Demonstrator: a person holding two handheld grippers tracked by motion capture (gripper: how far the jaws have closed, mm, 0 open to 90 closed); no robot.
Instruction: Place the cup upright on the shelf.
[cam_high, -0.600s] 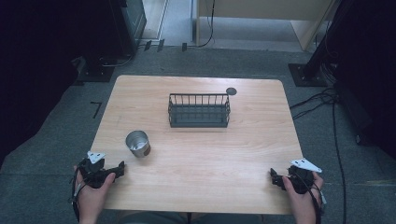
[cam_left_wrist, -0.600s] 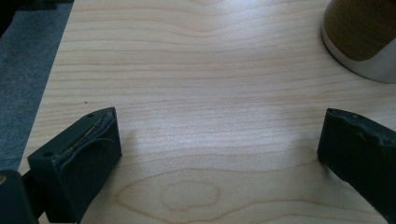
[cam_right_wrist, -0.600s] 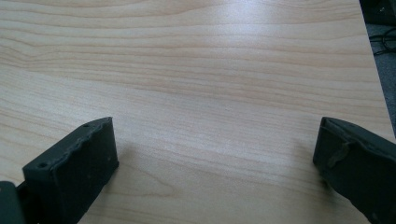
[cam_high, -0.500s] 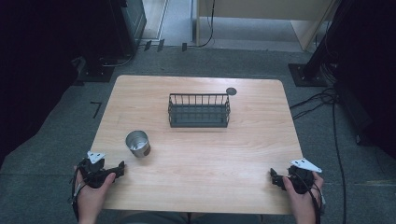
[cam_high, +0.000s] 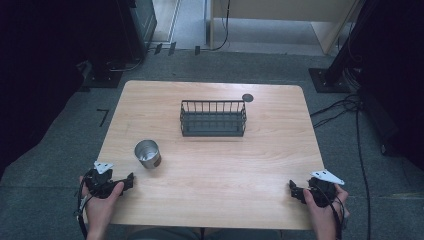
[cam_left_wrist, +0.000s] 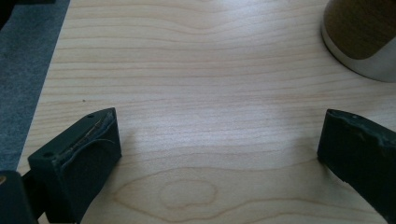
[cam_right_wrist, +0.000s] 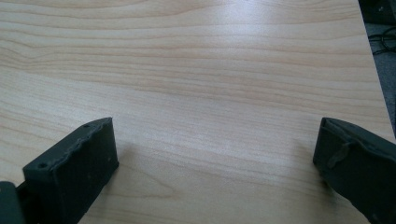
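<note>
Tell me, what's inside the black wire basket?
The wire basket looks empty in the high view; I see just its dark floor. Its front bars cover part of the floor, so something tiny could hide there.

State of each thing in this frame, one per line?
Metal cup: upright on the table, nothing visible inside, not held.
Wire basket: upright, empty.
Left gripper: jaws open, nothing between them.
Right gripper: jaws open, nothing between them.
</note>
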